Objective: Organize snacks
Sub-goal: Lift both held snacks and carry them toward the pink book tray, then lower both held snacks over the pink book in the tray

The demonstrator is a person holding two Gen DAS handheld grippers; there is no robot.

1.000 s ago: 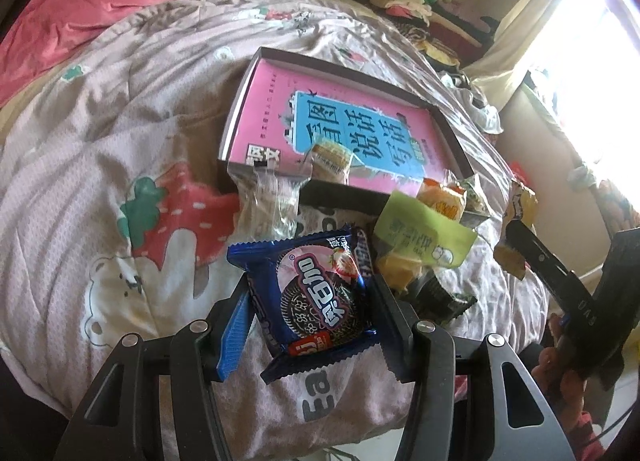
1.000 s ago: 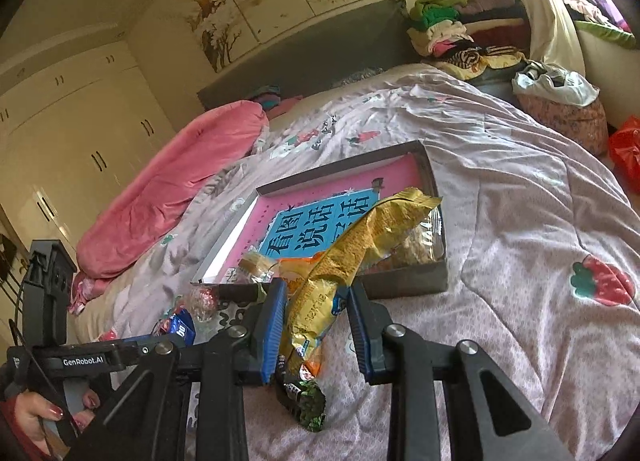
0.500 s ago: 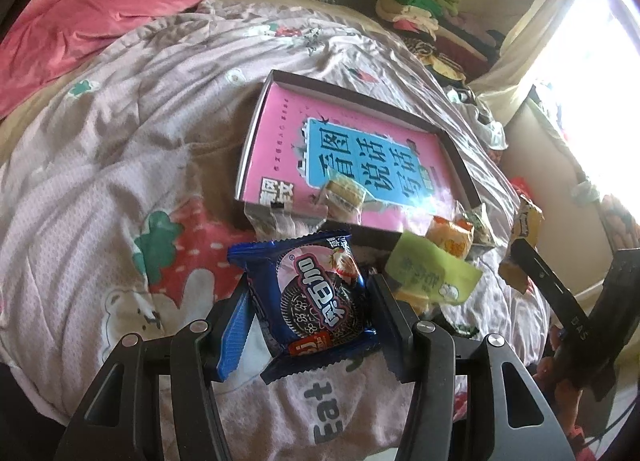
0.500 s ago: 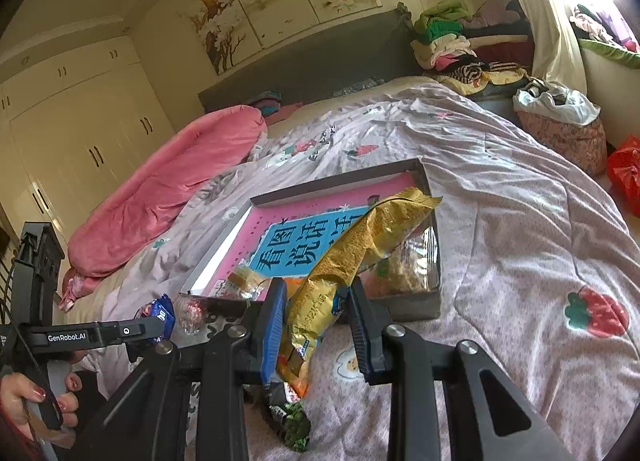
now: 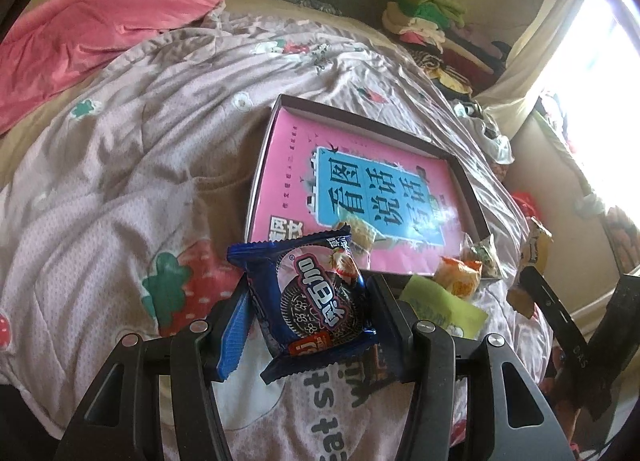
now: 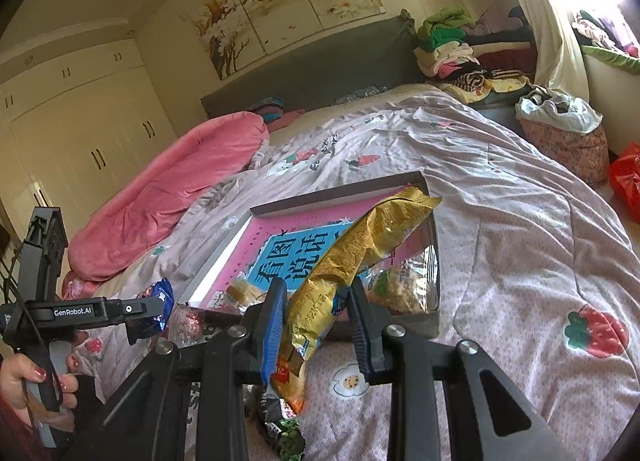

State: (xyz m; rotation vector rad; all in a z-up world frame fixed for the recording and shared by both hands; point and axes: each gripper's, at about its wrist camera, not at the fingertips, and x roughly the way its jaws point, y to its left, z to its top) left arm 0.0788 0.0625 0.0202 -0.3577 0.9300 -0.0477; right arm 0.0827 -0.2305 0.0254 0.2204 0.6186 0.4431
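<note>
My left gripper [image 5: 312, 301] is shut on a blue Oreo cookie packet [image 5: 316, 297], held above the quilt just short of the near edge of the pink-lined box [image 5: 280, 165]. My right gripper [image 6: 316, 301] is shut on a long yellow snack bag [image 6: 352, 253] that sticks up over the same box [image 6: 340, 197]. Inside the box lie a small wrapped biscuit [image 5: 360, 235] and a clear bag of snacks [image 6: 404, 285]. An orange packet [image 5: 458, 279] and a green packet [image 5: 444, 307] rest by the box's near corner. The left gripper with the Oreo packet [image 6: 154, 307] shows at the right wrist view's left.
The box sits on a quilt with strawberry prints [image 5: 120, 165]. A pink duvet [image 6: 160, 189] lies toward the headboard. Clothes are piled at the far right [image 6: 452, 49]. A dark packet [image 6: 280, 417] lies on the quilt under my right gripper. A hand [image 6: 24, 377] grips the left tool.
My left gripper has carried the Oreo packet forward and slightly up, toward the box's near edge. The right gripper with the yellow bag has stayed nearly in place.
</note>
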